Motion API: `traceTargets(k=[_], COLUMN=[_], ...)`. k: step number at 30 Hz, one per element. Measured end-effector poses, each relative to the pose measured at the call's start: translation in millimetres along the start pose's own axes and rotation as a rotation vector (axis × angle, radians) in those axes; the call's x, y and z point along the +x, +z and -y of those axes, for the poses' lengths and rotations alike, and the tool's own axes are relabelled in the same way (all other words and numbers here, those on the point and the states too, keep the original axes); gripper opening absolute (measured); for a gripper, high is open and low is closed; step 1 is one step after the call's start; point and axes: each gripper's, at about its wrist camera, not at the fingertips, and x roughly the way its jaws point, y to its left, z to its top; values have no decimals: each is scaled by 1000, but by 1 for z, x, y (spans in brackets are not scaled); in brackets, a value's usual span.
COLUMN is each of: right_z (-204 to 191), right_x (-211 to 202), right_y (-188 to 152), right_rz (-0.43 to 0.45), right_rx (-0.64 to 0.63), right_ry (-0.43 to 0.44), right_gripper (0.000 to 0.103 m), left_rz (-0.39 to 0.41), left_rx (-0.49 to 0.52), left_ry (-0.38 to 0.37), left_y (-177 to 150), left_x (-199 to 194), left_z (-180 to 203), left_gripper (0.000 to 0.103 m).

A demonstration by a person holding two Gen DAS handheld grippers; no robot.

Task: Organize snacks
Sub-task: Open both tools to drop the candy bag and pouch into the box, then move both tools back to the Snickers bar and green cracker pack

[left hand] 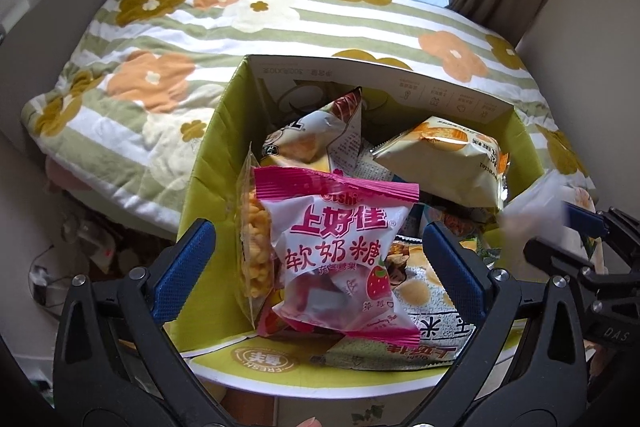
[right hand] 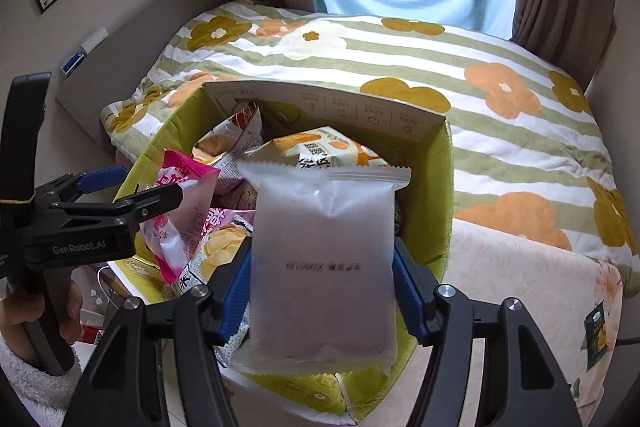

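A green cardboard box (left hand: 208,163) holds several snack bags. My left gripper (left hand: 320,259) is open over the box, its blue pads wide apart on either side of a pink strawberry candy bag (left hand: 340,259) that lies on the other snacks. My right gripper (right hand: 322,291) is shut on a frosted white snack packet (right hand: 324,267) and holds it upright over the box's (right hand: 440,187) right side. The right gripper also shows in the left wrist view (left hand: 580,223). The left gripper shows in the right wrist view (right hand: 120,187) beside the pink bag (right hand: 180,211).
The box stands against a bed with a green-striped floral quilt (right hand: 500,131). A small green packet (right hand: 598,339) lies on a pale cloth at right. Curtains and a window are behind. Cables and clutter lie on the floor (left hand: 80,251) at left.
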Motion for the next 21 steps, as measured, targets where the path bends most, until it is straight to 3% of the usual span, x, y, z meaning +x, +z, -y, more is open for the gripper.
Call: traceTargets(k=[3,11,21], right_z=[1,4,-4], right_x=[-4,-4,-24], right_y=[-4,-13,-15], right_rz=[31,49,55], right_rx=[-12,-35,-52], right_ry=[6,-11,-22], right_gripper=[100,102,102], left_rz=[-3,-23,9], left_rx=[4,6,38], left_ry=[7,14,4], left_y=[-2,-12,-16], left_x=[1,3,-18], left_z=[-1,2,14], left_gripper=[103,103,103])
